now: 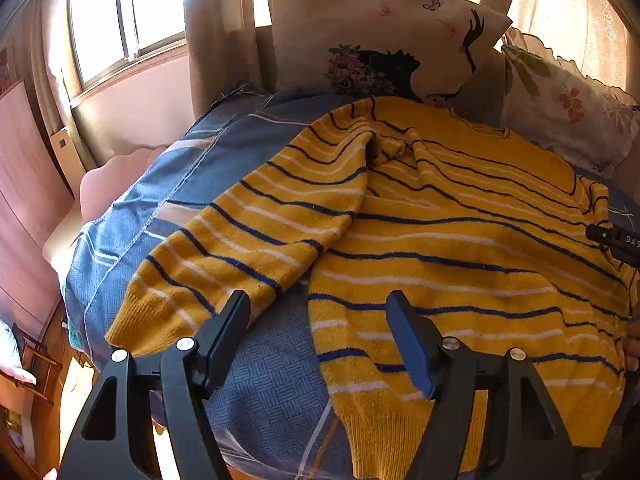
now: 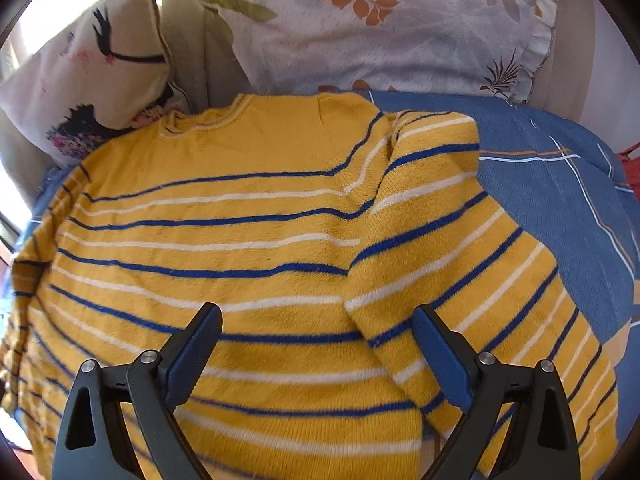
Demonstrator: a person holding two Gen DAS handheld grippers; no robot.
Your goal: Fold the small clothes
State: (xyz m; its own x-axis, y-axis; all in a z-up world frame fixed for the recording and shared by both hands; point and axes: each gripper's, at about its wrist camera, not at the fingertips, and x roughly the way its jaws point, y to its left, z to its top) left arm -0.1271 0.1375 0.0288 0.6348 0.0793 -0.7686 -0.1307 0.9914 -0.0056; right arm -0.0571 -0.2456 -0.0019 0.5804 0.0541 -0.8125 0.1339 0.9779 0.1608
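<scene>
A yellow sweater (image 1: 460, 240) with blue and white stripes lies spread flat on a blue bedspread (image 1: 168, 184), collar toward the pillows. Its left sleeve (image 1: 240, 248) runs down toward the near left edge. My left gripper (image 1: 318, 304) is open and empty, above the gap between that sleeve and the sweater's hem. In the right wrist view the sweater (image 2: 224, 240) fills the frame, its right sleeve (image 2: 460, 264) lying diagonally along the body. My right gripper (image 2: 316, 320) is open and empty over the lower body beside that sleeve. Part of the right gripper shows at the left view's right edge (image 1: 616, 240).
Two pillows lean at the head of the bed: a cream one with a bird print (image 1: 380, 40) and a white floral one (image 2: 380, 28). A window (image 1: 120, 12) and curtain are behind. The bed's left edge drops to the floor (image 1: 72, 392).
</scene>
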